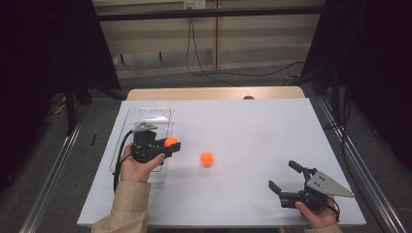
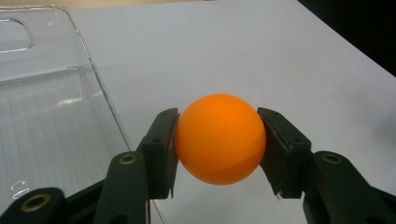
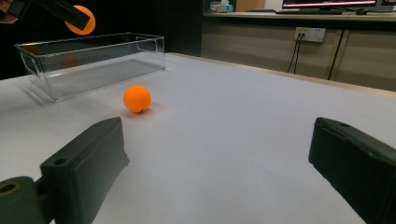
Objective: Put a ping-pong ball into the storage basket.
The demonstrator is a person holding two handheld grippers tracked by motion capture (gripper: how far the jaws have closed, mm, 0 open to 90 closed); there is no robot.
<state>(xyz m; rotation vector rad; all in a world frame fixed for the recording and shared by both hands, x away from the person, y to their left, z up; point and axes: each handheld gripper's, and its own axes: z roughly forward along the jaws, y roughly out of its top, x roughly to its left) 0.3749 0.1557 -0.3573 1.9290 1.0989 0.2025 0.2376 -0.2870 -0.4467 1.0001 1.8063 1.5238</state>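
Orange ball (image 2: 219,139), round and without long axis, pinched between left gripper (image 2: 218,149) pads; right gripper (image 3: 219,172) wide.

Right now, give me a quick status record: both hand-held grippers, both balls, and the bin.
left hand-held gripper: shut on the held orange ball, raised beside the bin's right wall
right hand-held gripper: open, nothing between its jaws, low at the table's near right
loose orange ball: on the white table, right of the bin, apart from both grippers
clear plastic bin: far left on the table, no ball inside
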